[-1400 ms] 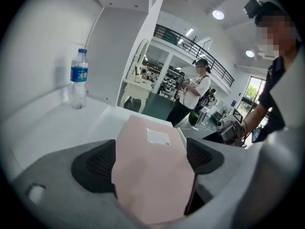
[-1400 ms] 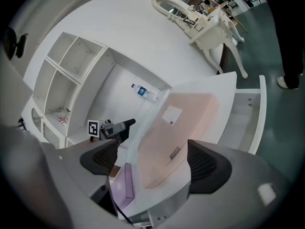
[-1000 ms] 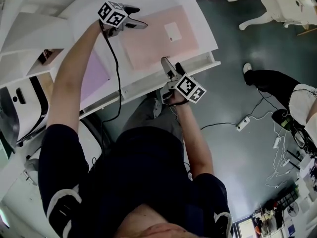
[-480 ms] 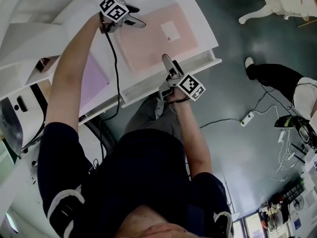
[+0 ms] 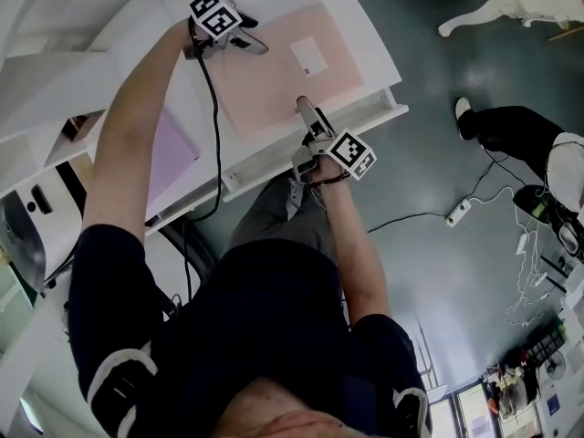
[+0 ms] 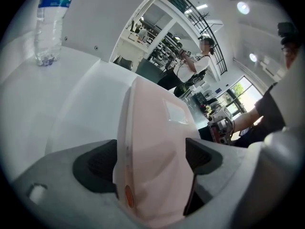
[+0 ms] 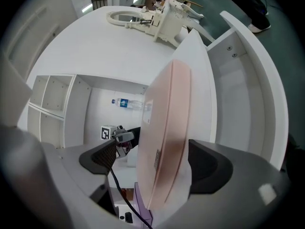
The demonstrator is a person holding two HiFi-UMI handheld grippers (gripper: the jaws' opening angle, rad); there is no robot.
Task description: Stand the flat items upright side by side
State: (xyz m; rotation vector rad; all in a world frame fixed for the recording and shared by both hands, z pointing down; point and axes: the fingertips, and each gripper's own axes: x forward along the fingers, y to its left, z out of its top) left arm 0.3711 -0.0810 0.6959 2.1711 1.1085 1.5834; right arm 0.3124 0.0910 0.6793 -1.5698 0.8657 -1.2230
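Purple comes first at the left of the head view: a flat purple item (image 5: 170,150) lies low in the white shelving (image 5: 370,35), partly behind the person's left forearm. Right of it, the left gripper (image 5: 258,46) reaches over the white top and has its jaws closed on the far edge of a large flat pink item (image 5: 269,80). The left gripper view shows that pink edge pinched between both dark pads, with a clear water bottle (image 6: 52,23) standing on the white surface off to the left. The pink item spreads across the white top with its broad face towards the head camera, a small white label (image 5: 310,56) near its right end. Whether its underside rests on the surface or hangs just clear of it is hard to judge from these angles. At its near edge the right gripper (image 5: 304,109) points up into it, jaws clamped on the item, which shows edge-on between the pads in the right gripper view.
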